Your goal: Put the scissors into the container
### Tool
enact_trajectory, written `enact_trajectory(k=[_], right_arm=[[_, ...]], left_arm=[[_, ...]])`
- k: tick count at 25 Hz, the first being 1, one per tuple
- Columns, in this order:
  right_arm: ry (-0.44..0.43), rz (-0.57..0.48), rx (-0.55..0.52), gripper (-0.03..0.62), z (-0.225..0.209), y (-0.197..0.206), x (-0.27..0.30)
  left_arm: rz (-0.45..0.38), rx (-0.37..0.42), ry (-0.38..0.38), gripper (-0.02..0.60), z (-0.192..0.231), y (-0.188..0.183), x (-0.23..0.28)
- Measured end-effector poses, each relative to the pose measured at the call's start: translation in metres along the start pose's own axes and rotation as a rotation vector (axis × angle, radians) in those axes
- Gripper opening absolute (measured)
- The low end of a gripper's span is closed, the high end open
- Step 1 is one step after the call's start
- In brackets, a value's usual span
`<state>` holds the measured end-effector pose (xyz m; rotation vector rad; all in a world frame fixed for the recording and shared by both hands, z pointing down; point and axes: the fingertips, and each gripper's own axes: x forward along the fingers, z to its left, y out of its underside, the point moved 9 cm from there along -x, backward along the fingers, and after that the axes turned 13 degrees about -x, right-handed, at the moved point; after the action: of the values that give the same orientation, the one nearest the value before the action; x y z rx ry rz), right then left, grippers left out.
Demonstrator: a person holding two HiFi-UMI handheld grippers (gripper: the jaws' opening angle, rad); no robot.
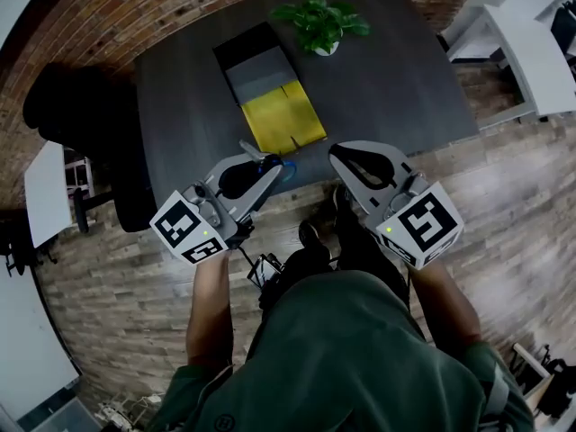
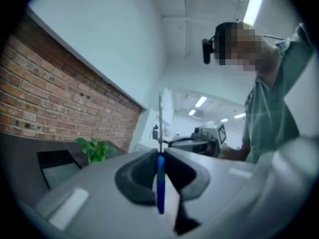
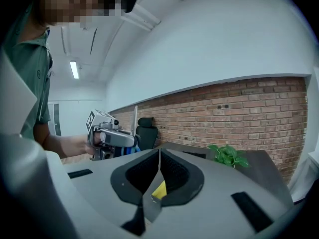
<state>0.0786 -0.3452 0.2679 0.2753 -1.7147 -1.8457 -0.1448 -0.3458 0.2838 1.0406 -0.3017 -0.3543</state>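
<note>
Left tool [image 2: 160,156] clamped on blue-handled scissors [image 2: 160,189], blade upright, long axis vertical, right tool [image 3: 159,156] closed, empty

The dark table [image 1: 396,97] has lots of bare top on its right side, so a gripper can pass there. A long box [image 1: 270,88], open on top, lies left of the middle and reaches almost to the near edge. A small plant [image 1: 319,23] stands by its far right corner. A black chair [image 1: 81,115] blocks the left side. A white desk [image 1: 531,52] stands well apart on the right, with bare floor [image 1: 504,196] between. At the near edge, the left gripper [image 1: 273,165] and right gripper [image 1: 335,151] hang side by side with a gap between. The scissors [image 2: 160,188] stick out from the left one.
</note>
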Motion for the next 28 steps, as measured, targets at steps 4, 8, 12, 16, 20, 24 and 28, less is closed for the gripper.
enact_trajectory(k=[4, 8, 12, 16, 20, 24, 28], right_arm=[[-0.034, 0.014, 0.012, 0.008, -0.02, 0.012, 0.016], [-0.07, 0.033, 0.027, 0.008, -0.035, 0.026, 0.031], [-0.1, 0.051, 0.048, 0.008, -0.048, 0.041, 0.046], [-0.113, 0.075, 0.064, 0.008, -0.063, 0.058, 0.064], [-0.12, 0.094, 0.073, 0.008, -0.075, 0.072, 0.081], [-0.131, 0.111, 0.088, 0.008, -0.085, 0.087, 0.097], [-0.149, 0.134, 0.101, 0.008, -0.091, 0.101, 0.118]], left_arm=[[0.009, -0.036, -0.047, 0.029, 0.028, 0.005, 0.014], [0.024, -0.071, -0.08, 0.029, 0.055, 0.014, 0.028], [0.052, -0.104, -0.116, 0.029, 0.079, 0.026, 0.039], [0.079, -0.136, -0.14, 0.029, 0.104, 0.036, 0.048], [0.104, -0.17, -0.16, 0.029, 0.126, 0.047, 0.054], [0.138, -0.205, -0.181, 0.029, 0.147, 0.059, 0.062], [0.164, -0.247, -0.201, 0.029, 0.171, 0.073, 0.064]])
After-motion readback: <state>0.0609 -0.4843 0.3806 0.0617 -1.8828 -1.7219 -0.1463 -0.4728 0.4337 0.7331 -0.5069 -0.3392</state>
